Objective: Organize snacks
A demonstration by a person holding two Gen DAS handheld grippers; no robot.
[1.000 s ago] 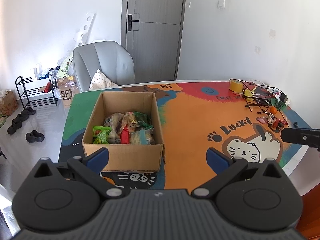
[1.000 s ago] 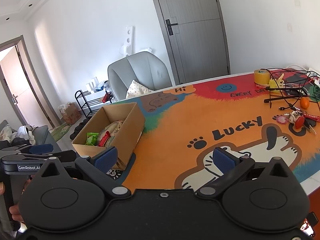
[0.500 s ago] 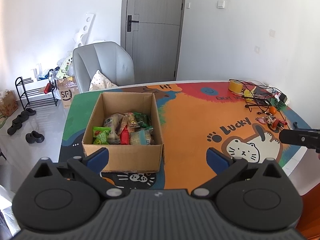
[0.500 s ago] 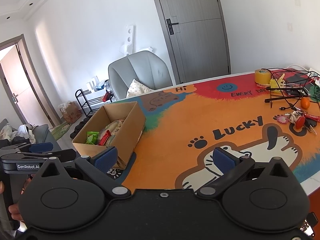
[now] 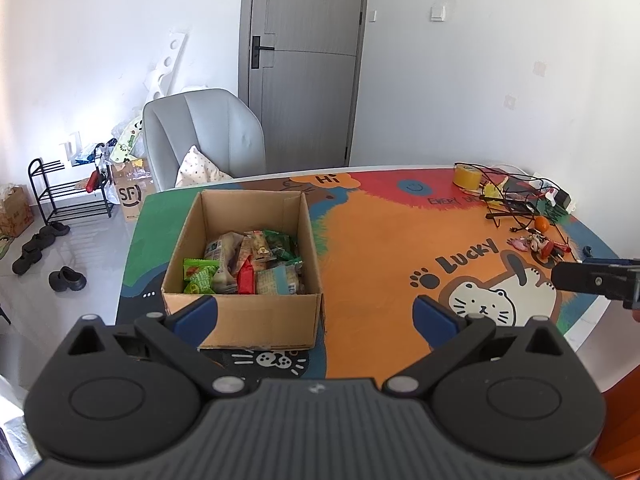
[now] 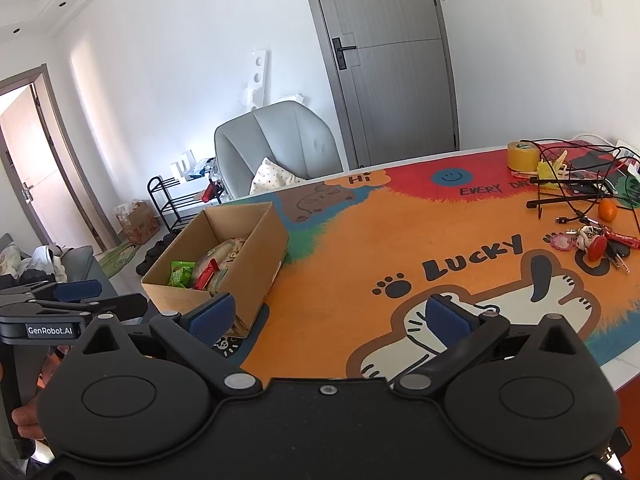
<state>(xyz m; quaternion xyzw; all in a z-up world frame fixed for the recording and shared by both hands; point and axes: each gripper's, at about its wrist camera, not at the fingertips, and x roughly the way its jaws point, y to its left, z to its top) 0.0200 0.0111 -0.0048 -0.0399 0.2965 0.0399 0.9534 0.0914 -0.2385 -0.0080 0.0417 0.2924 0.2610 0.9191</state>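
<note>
An open cardboard box (image 5: 256, 316) stands on the left part of the colourful table (image 5: 376, 248) and holds several snack packets (image 5: 244, 268), green, red and beige. It also shows in the right wrist view (image 6: 256, 256). My left gripper (image 5: 316, 314) is open and empty, held above the table's near edge just in front of the box. My right gripper (image 6: 328, 314) is open and empty, to the right of the box over the cat drawing. Each gripper shows at the edge of the other's view.
At the table's far right lie a yellow tape roll (image 6: 523, 155), tangled black cables (image 6: 576, 184), an orange (image 6: 608, 210) and keys with charms (image 6: 592, 242). A grey chair (image 5: 204, 136) stands behind the table, with a shoe rack (image 5: 68, 192) and shoes on the floor at left.
Both grippers have drifted only slightly; the views are nearly the same. Both stay open and empty.
</note>
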